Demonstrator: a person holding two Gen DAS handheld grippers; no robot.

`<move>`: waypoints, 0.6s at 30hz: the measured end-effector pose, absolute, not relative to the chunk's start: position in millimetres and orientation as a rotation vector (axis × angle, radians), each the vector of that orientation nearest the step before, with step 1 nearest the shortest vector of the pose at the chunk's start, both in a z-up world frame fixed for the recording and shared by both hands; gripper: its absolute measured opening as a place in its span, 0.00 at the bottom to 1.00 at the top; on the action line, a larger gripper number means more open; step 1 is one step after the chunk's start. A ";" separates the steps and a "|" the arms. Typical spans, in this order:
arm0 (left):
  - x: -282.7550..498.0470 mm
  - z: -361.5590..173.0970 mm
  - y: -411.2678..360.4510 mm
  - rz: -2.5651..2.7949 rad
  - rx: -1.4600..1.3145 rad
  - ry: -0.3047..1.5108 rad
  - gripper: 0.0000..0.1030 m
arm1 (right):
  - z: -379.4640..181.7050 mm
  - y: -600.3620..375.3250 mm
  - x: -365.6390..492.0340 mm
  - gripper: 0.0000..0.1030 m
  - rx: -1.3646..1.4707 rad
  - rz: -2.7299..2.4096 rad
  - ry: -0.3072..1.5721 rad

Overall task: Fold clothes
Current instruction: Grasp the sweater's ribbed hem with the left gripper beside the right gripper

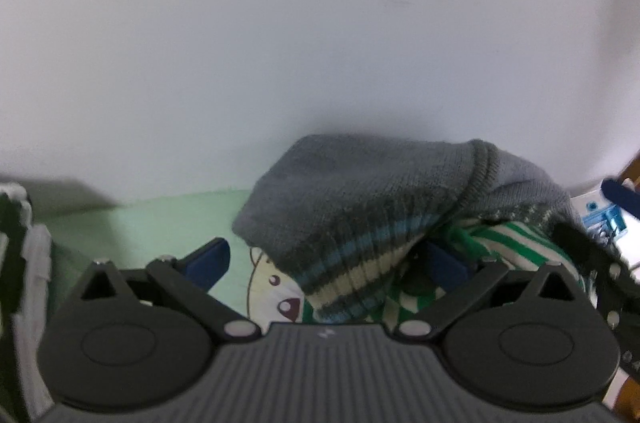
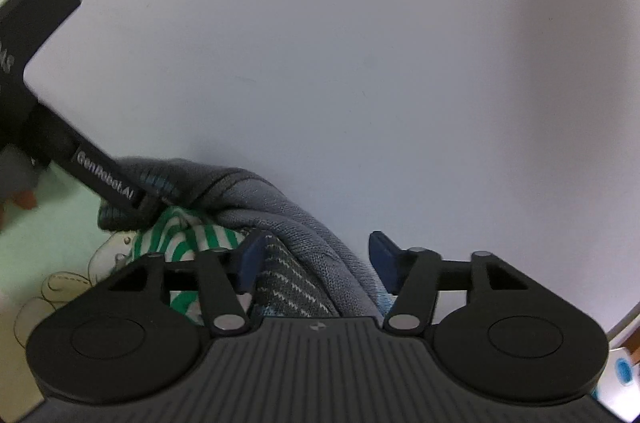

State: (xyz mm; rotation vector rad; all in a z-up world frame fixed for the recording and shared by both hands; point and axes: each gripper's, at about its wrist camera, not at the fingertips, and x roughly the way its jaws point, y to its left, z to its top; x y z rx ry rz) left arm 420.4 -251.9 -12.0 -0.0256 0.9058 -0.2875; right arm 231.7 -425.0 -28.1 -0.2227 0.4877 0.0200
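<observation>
Left gripper (image 1: 328, 259): jaws spread wide, blue pads far apart, nothing pinched; the striped cuff of the grey knit sweater (image 1: 360, 207) lies between them, and the right-hand pad is partly buried under cloth, contact unclear. Right gripper (image 2: 316, 263): jaws apart, a fold of the same grey knit (image 2: 304, 263) running up between the pads; the left pad sits against the knit, the right pad stands clear of it, so no grip. A green-and-white striped garment (image 1: 516, 243) is bunched under the sweater, just beside both grippers. All of it rests on a pale green sheet (image 1: 160, 223) printed with a cartoon animal (image 1: 276, 287). Behind the heap, a plain white wall (image 1: 320, 43) fills most of both views. Seen from the right wrist, the left gripper's black body enters from the left edge, its tip at the sweater.
</observation>
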 end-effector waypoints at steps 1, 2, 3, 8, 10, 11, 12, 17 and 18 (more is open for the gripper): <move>423.7 -13.5 -251.5 -0.284 -0.046 0.911 0.99 | -28.7 -428.0 234.2 0.61 -0.201 0.032 0.507; 426.7 -15.3 -252.0 -0.280 -0.061 0.916 1.00 | -30.3 -430.3 239.0 0.61 -0.187 0.031 0.529; 429.2 -17.7 -254.2 -0.271 -0.064 0.922 1.00 | -32.9 -431.8 245.8 0.63 -0.181 0.018 0.554; 428.4 -18.3 -272.9 -0.286 -0.044 0.885 0.52 | -38.8 -442.5 266.2 0.32 -0.109 0.007 0.570; 419.8 -10.3 -286.8 -0.282 0.034 0.829 0.42 | -41.2 -439.7 266.6 0.27 -0.136 0.010 0.553; 414.7 -5.4 -292.8 -0.279 0.073 0.797 0.34 | -41.2 -437.5 264.1 0.25 -0.156 0.011 0.536; 409.6 0.7 -296.2 -0.282 0.095 0.764 0.32 | -40.2 -434.8 259.2 0.23 -0.184 0.010 0.513; 386.3 37.3 -299.6 -0.323 0.101 0.644 0.29 | -17.1 -448.8 231.7 0.18 -0.136 -0.002 0.413; 379.7 46.3 -299.5 -0.332 0.103 0.623 0.29 | -10.2 -451.6 224.2 0.18 -0.131 -0.002 0.392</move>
